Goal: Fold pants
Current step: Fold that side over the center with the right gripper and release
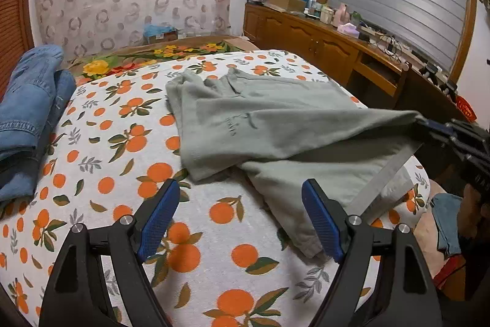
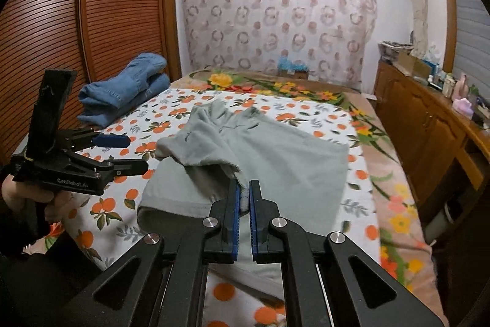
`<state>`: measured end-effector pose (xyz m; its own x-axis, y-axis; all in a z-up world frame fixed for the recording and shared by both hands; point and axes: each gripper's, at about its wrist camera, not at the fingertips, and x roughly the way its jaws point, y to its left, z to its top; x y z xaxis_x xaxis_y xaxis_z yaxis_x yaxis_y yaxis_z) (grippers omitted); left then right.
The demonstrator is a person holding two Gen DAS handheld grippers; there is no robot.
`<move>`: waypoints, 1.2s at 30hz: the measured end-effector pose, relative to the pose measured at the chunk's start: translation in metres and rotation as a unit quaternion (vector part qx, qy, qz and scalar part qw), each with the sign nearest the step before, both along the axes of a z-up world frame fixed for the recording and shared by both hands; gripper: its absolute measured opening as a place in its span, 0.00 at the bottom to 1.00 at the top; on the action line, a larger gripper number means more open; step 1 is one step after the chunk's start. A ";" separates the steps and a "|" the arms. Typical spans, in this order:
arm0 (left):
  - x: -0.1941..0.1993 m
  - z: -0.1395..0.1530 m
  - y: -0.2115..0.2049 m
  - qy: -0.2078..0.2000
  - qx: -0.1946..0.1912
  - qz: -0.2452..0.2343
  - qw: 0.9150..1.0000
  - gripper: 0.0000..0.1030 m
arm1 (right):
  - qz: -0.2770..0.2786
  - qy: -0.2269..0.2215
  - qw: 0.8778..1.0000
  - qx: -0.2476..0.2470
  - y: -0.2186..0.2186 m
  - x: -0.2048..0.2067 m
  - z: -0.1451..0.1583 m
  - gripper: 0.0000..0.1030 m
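Bed (image 2: 190, 109) with orange-fruit print sheet fills both views; floral cover at far end. Grey-green pants (image 1: 275, 124) lie spread across the middle of the sheet, waistband end toward the far side, one leg doubled over the other with a small dark print on the upper layer. Folded blue jeans (image 1: 27, 112) sit well apart at the bed's left edge, by the slatted wardrobe door (image 2: 92, 5). Wooden sideboard (image 1: 321, 42) along the right wall, cluttered on top. Right gripper (image 2: 244, 198): jaws clenched on the hem of a pants leg, cloth pinched between the blue pads and lifted off the sheet, drawn taut toward the right edge. Left gripper (image 1: 242, 204): jaws released, wide apart, nothing between them, over the sheet just beside the lower pants leg.
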<state>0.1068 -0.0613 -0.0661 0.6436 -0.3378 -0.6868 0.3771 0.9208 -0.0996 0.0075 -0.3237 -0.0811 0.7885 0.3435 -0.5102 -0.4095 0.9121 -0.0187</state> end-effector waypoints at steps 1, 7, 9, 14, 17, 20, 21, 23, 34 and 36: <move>0.000 0.000 -0.001 0.000 0.001 -0.002 1.000 0.80 | -0.004 -0.002 1.000 0.000 -0.003 -0.004 0.001 0.05; 0.000 -0.003 -0.007 0.003 0.005 -0.008 1.000 0.80 | -0.017 -0.003 1.000 -0.001 -0.012 -0.021 0.003 0.05; 0.001 -0.002 -0.008 0.003 0.005 -0.008 1.000 0.80 | -0.020 0.003 1.000 -0.003 -0.014 -0.023 0.002 0.05; 0.001 -0.004 -0.009 0.005 0.007 -0.009 1.000 0.80 | -0.028 0.028 0.999 -0.008 -0.016 -0.027 -0.007 0.05; 0.001 -0.005 -0.009 0.006 0.009 -0.009 1.000 0.80 | -0.037 0.045 0.998 -0.010 -0.021 -0.027 -0.014 0.05; 0.001 -0.006 -0.010 0.007 0.009 -0.008 1.000 0.80 | -0.047 0.061 0.997 -0.015 -0.027 -0.023 -0.019 0.05; 0.001 -0.006 -0.010 0.007 0.009 -0.008 1.000 0.80 | -0.048 0.066 0.997 -0.013 -0.028 -0.023 -0.020 0.05; 0.001 -0.007 -0.010 0.007 0.008 -0.008 1.000 0.80 | -0.048 0.075 0.996 -0.009 -0.030 -0.020 -0.018 0.05; 0.006 -0.010 -0.001 0.006 0.010 0.004 1.000 0.80 | -0.050 0.066 0.997 -0.005 -0.032 -0.024 -0.001 0.16; 0.007 -0.008 0.002 0.003 0.009 0.009 1.000 0.80 | -0.050 0.053 0.997 -0.001 -0.033 -0.025 0.006 0.22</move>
